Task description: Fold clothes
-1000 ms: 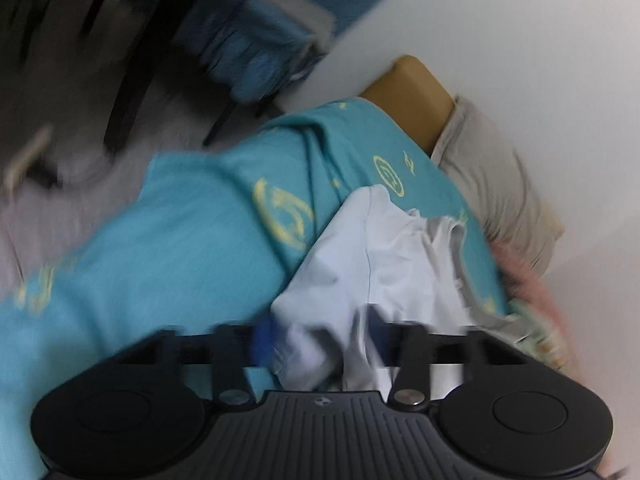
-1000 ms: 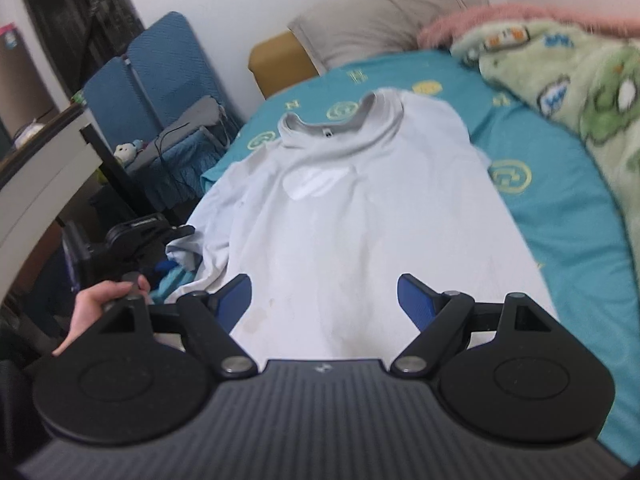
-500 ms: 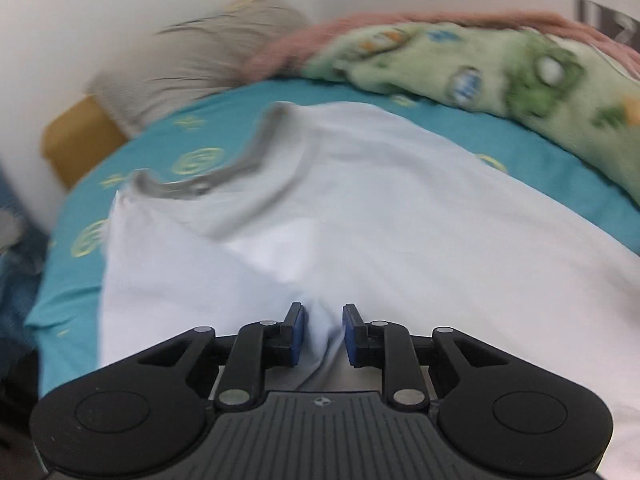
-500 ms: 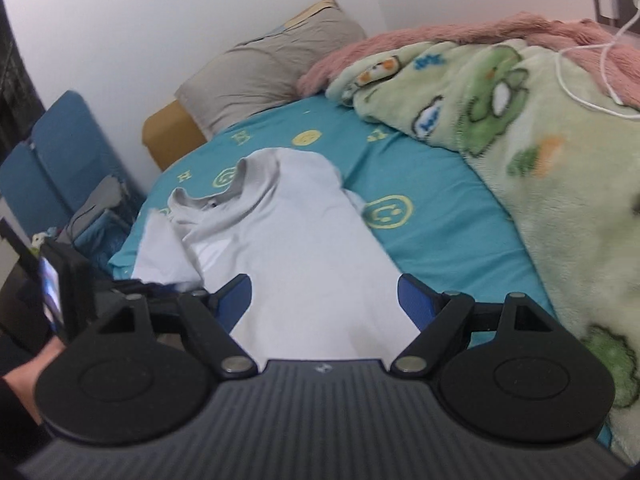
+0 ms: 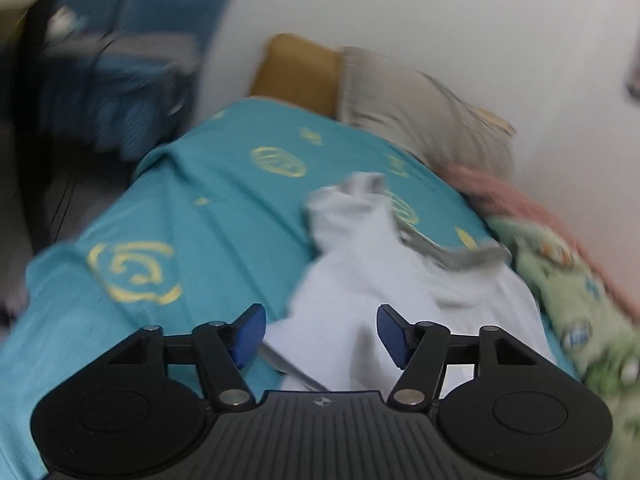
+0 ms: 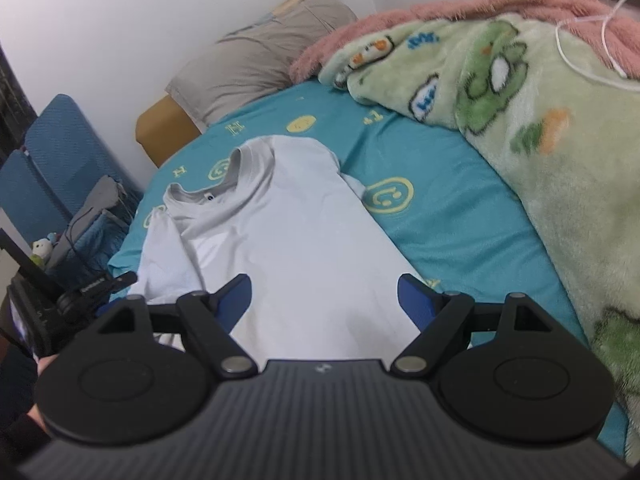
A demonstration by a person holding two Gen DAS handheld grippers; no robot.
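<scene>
A white T-shirt (image 6: 304, 240) with a grey collar lies flat on the teal bed sheet (image 6: 448, 216), its left sleeve folded inward. My right gripper (image 6: 324, 300) is open and empty, hovering over the shirt's lower part. In the left wrist view the shirt (image 5: 368, 272) shows blurred, with the folded sleeve ahead. My left gripper (image 5: 320, 332) is open and empty just above the shirt's left edge. The left gripper's body (image 6: 72, 300) shows at the left of the right wrist view.
A green fleece blanket (image 6: 540, 120) with a pink one behind it covers the right side of the bed. A grey pillow (image 6: 256, 64) and a yellow headboard block (image 6: 164, 128) are at the head. A blue chair (image 6: 52, 176) stands left of the bed.
My left gripper was shut on the shirt's left sleeve half a second ago; it has opened, let go and swung left. The sleeve now lies folded over. The right gripper stayed open.
</scene>
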